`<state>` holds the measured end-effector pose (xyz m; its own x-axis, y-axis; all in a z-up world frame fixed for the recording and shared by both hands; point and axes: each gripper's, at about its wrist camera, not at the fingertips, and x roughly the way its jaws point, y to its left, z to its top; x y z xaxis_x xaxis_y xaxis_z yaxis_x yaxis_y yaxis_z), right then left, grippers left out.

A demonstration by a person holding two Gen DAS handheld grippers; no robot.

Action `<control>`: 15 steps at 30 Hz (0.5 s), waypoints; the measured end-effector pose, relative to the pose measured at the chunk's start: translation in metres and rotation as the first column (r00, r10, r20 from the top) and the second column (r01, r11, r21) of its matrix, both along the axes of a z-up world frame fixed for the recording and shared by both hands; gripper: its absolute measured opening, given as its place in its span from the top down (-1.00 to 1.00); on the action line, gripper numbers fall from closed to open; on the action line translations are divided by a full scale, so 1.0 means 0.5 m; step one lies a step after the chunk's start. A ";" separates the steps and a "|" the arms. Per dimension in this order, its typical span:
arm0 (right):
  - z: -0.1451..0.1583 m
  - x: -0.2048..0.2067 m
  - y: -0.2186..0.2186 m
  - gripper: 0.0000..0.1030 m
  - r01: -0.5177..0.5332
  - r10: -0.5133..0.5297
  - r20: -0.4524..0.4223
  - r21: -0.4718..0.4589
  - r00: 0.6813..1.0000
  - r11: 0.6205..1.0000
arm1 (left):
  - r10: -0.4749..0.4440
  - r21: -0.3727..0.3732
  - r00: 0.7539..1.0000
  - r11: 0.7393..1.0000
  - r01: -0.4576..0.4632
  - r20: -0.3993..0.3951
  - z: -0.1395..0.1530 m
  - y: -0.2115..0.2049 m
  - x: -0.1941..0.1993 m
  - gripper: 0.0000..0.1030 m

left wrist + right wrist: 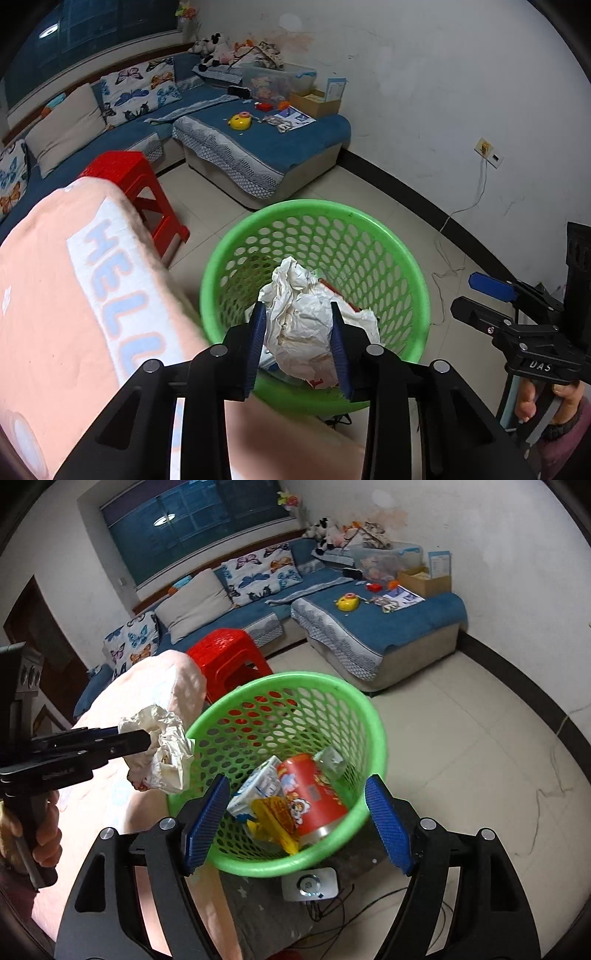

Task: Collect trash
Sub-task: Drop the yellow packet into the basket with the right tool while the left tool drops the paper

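Left gripper [299,339]: blue pads pressed on a crumpled white paper wad [303,325] — held over the near-left rim of the green mesh basket [332,690].
Right gripper [295,819]: jaws wide apart, empty — poised over the basket.
Basket contents: red can [317,794], small carton [258,786], yellow wrapper [275,818].
Beyond: red stool [229,653], blue sofa [406,627].

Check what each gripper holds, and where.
Left gripper pinches a crumpled white paper wad at its middle, by the green basket. Right gripper holds nothing.
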<state>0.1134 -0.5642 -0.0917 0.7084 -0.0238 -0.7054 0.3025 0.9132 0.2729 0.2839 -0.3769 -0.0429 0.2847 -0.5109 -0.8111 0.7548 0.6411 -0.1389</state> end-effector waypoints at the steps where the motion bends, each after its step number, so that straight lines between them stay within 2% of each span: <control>1: 0.000 -0.003 -0.003 -0.46 0.004 -0.004 0.000 0.001 1.000 1.000 | -0.003 0.002 1.000 1.000 0.003 -0.003 -0.002 -0.006 -0.003 0.16; 3: 0.000 -0.011 -0.008 -0.46 0.012 -0.012 0.001 0.003 1.000 1.000 | -0.008 0.000 1.000 1.000 0.008 -0.006 -0.005 -0.012 -0.008 -0.01; 4: 0.000 -0.016 -0.011 -0.46 0.015 -0.015 0.002 0.005 1.000 1.000 | -0.007 -0.001 1.000 1.000 0.007 -0.011 -0.007 -0.014 -0.010 -0.22; 9: 0.005 -0.031 -0.010 -0.46 0.018 -0.018 0.009 0.008 1.000 1.000 | -0.006 -0.020 1.000 1.000 0.006 -0.016 -0.005 0.000 -0.018 -0.27; 15: 0.021 -0.019 0.021 -0.47 -0.016 0.016 0.025 0.008 1.000 1.000 | 0.051 -0.035 0.999 0.998 -0.051 0.013 0.023 0.076 -0.022 -0.28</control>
